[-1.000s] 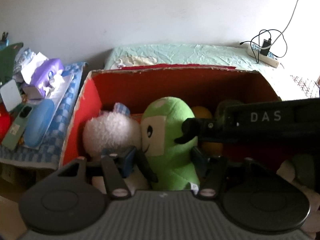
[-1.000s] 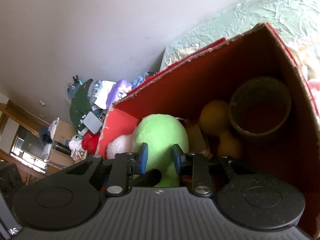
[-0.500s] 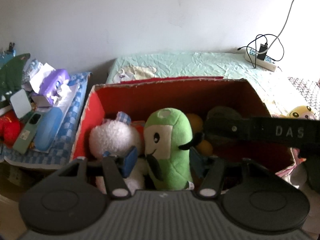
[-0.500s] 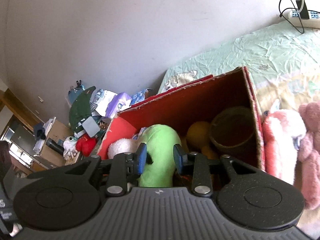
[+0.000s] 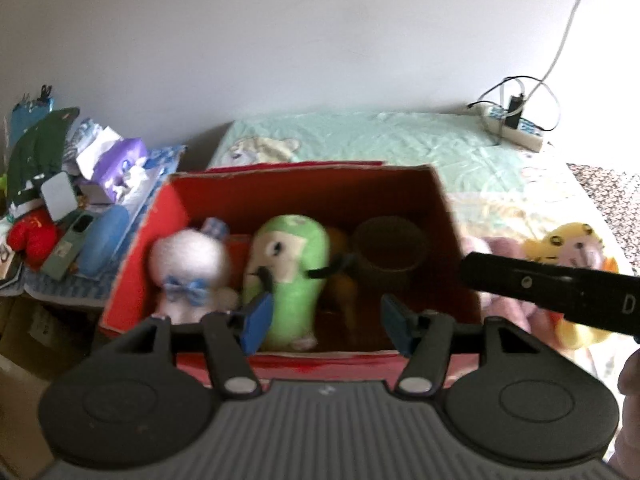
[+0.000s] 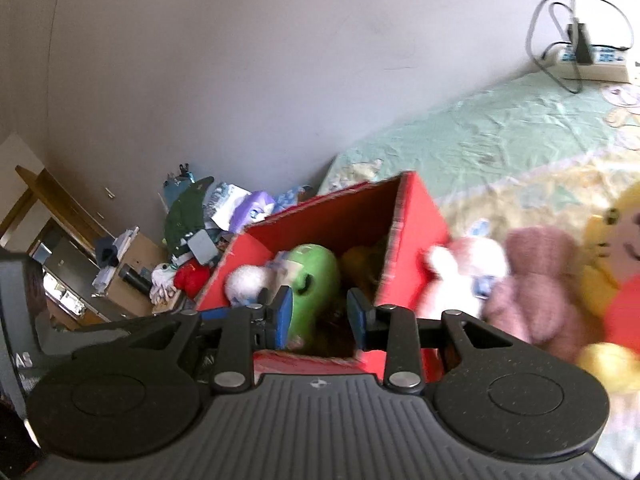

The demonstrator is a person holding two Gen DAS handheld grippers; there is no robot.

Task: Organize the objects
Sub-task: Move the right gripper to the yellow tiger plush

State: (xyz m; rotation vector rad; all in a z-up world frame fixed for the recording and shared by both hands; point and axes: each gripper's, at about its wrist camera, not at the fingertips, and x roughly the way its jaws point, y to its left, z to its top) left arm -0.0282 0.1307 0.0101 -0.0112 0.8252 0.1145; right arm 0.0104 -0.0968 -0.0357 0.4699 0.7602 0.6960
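Blue-padded and holding nothing, the left gripper point(image 5: 326, 326) hangs with jaws opening and the right gripper point(image 6: 318, 317) with jaws narrowly apart before the red cardboard box point(image 5: 168, 216), where a green plush toy point(image 5: 294, 276) stands beside a white fluffy plush point(image 5: 188, 270), pale-green bedsheet point(image 5: 360, 144) beyond.

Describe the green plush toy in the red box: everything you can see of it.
The green plush toy is a rounded, soft, fuzzy figure with a cream face patch, one dark eye and thin black arms. It stands upright near the middle of the red cardboard box, close beside the white plush on its left, with orange toys and a dark cylinder on its other side. Neither gripper holds it. The right wrist view shows its rounded green head too.
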